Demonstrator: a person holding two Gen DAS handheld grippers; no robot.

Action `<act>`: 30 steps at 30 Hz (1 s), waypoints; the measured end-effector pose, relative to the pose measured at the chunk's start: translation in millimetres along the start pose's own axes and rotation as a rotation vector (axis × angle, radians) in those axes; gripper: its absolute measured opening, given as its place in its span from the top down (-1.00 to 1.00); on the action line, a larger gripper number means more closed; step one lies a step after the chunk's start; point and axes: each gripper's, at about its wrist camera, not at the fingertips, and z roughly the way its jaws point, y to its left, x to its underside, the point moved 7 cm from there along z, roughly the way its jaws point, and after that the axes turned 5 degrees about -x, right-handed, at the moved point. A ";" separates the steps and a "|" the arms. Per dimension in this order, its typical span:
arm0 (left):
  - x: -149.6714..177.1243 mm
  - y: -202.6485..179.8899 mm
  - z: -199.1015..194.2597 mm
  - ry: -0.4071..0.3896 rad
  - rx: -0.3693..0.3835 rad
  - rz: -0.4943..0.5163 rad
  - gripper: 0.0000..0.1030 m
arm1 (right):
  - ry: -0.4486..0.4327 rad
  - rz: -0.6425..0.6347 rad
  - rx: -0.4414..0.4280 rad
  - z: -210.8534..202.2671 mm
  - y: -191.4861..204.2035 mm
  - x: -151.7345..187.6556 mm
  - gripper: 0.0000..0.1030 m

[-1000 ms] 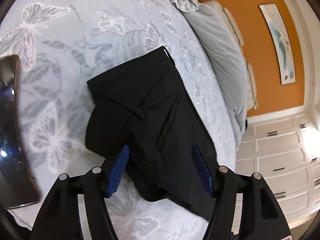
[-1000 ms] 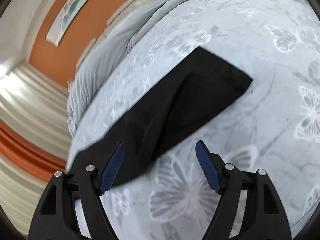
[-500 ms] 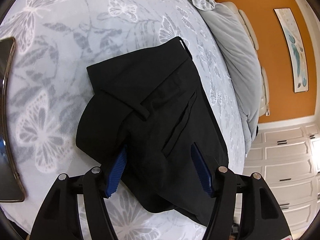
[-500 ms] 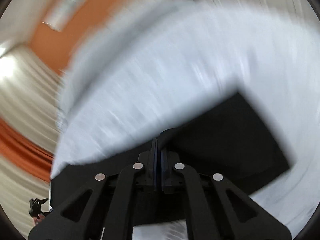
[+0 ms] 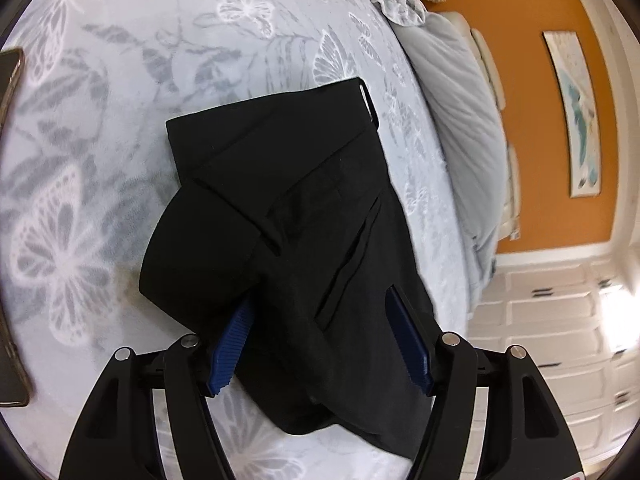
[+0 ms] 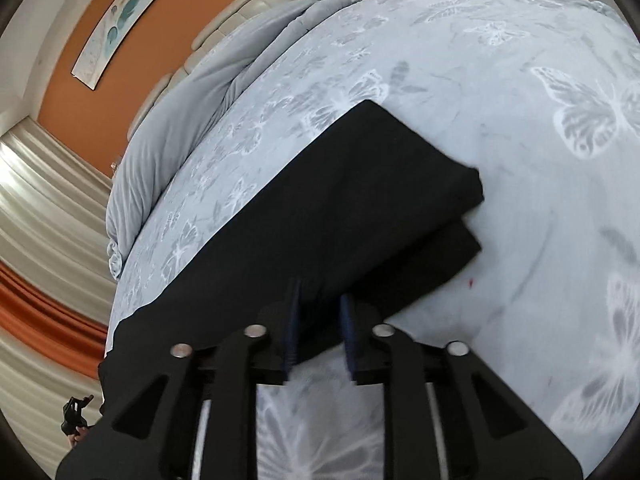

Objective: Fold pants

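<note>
Right wrist view, right hand-held gripper [image 6: 318, 316] just reopening around black pants [image 6: 340, 208], no legible writing.

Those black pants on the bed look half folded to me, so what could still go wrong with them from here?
The right gripper has just been opening, with a bunch of the pants between its fingers; the fold may slump if let go. The two layers at the far corner already sit askew. On the left, the left gripper straddles a loose, rumpled flap of the pants, which may crease. A phone lies near the bed's edge.
</note>
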 end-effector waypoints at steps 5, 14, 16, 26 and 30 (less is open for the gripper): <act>-0.7 3.2 0.3 0.023 0.033 -0.020 -0.25 | -0.043 -0.047 0.011 -17.7 27.5 24.1 0.22; -18.5 -69.0 -38.3 -0.058 0.168 0.205 0.96 | 0.123 -0.219 -0.085 -5.8 120.3 112.2 0.16; -20.0 -103.9 -68.0 -0.138 0.239 0.330 0.96 | 0.142 -0.246 -0.123 -2.4 142.1 125.3 0.16; -15.6 22.1 -27.9 -0.064 0.014 0.215 0.69 | 0.419 -0.354 -0.270 66.1 232.4 225.9 -0.05; -7.5 14.6 -37.1 -0.072 0.072 0.210 0.33 | 0.489 -0.334 -0.395 87.8 285.6 244.6 -0.23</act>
